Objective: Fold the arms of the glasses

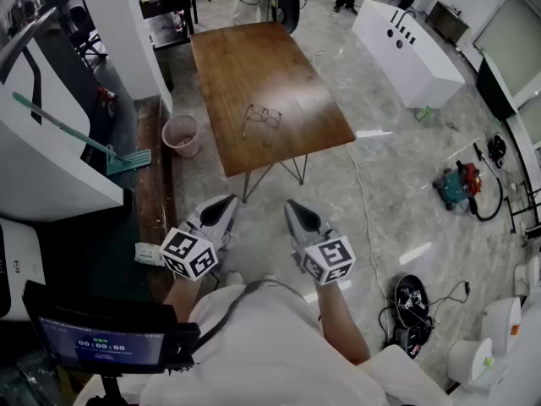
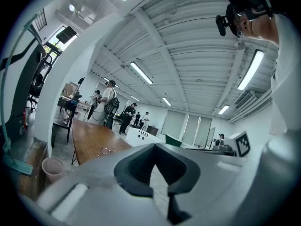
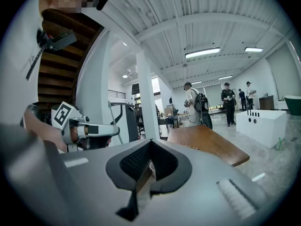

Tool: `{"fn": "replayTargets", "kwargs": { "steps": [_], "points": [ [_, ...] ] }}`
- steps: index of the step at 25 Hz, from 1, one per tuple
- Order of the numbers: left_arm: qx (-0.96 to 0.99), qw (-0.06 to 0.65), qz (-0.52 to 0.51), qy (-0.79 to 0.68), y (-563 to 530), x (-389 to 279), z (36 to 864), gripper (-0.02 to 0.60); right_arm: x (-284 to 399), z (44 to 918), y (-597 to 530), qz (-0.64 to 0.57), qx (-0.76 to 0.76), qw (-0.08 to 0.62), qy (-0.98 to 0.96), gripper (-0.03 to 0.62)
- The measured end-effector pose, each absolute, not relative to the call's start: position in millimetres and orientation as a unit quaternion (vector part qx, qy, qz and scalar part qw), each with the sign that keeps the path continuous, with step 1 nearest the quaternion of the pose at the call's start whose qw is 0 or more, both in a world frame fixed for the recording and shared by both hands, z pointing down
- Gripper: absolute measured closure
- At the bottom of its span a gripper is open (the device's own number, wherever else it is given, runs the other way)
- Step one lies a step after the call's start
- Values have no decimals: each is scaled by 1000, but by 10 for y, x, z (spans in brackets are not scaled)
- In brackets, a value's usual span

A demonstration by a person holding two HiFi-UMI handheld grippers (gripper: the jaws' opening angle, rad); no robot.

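Note:
A pair of thin-framed glasses (image 1: 263, 117) lies with its arms spread on the brown wooden table (image 1: 254, 66), near the table's near end. They show small and far off in the left gripper view as the glasses (image 2: 107, 151). Both grippers hang well short of the table, over the floor in front of me. My left gripper (image 1: 226, 202) is shut with nothing in it. My right gripper (image 1: 292, 206) is shut and empty too. The table (image 3: 207, 142) appears beyond the right jaws, the glasses (image 3: 191, 148) a faint speck on it.
A pink waste bin (image 1: 180, 135) stands left of the table. A white counter (image 1: 406, 49) is at the back right. Cables and a black device (image 1: 412, 307) lie on the tiled floor to my right. People stand at the far end of the room (image 3: 195, 105).

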State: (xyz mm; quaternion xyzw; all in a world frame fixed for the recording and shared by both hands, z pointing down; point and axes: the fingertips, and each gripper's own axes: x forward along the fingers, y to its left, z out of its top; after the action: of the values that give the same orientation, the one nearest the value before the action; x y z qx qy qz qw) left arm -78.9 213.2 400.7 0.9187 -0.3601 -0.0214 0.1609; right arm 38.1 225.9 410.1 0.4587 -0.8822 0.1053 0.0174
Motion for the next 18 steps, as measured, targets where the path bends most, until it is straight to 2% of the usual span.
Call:
{"fn": "replayTargets", "kwargs": {
  "steps": [18],
  "points": [
    [926,168,-32,-336,2041,-1043,4073,578,195,4210,2216,116,477,14,-871,585]
  ]
}}
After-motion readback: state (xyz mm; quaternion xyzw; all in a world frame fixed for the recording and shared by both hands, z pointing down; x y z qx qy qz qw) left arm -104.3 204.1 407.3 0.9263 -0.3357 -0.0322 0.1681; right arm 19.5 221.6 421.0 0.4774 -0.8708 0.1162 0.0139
